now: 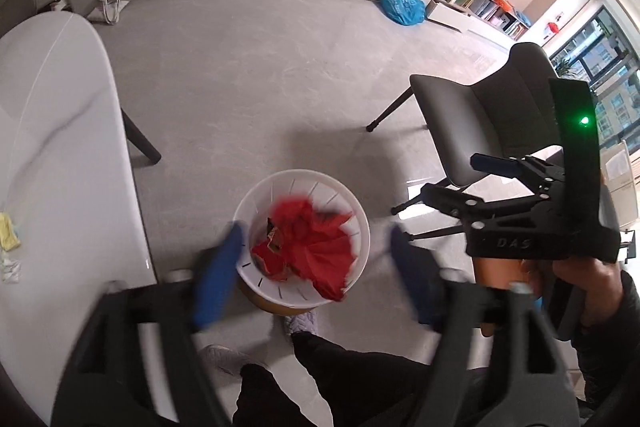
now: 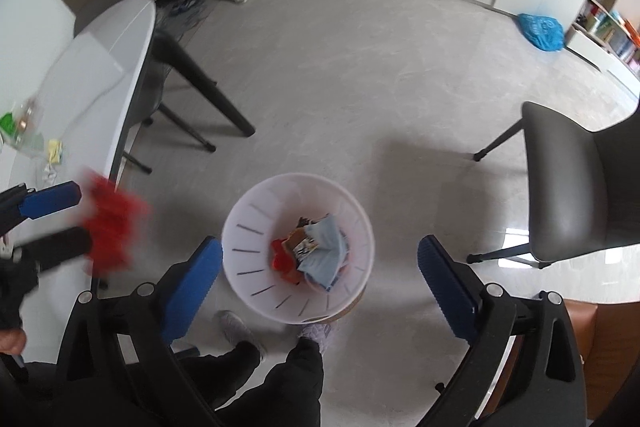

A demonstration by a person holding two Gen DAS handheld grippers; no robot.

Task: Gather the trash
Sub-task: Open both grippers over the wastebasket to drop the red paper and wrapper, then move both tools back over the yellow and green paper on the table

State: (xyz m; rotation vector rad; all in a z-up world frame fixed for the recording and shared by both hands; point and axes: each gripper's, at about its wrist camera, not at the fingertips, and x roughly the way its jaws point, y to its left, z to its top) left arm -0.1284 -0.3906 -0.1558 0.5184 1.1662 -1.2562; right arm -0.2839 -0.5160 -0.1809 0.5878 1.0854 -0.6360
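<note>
A white slotted trash basket stands on the floor below both grippers, holding wrappers and a pale blue cloth. A red crumpled wrapper shows blurred in the air between my left gripper's spread fingers, over the basket. In the right wrist view the same red wrapper is just off the left gripper's fingertips. My left gripper is open. My right gripper is open and empty above the basket; it also shows in the left wrist view.
A white table stands at the left with yellow and white scraps and a green item. A grey chair is at the right. A blue bag lies by the cabinets. The person's feet are beside the basket.
</note>
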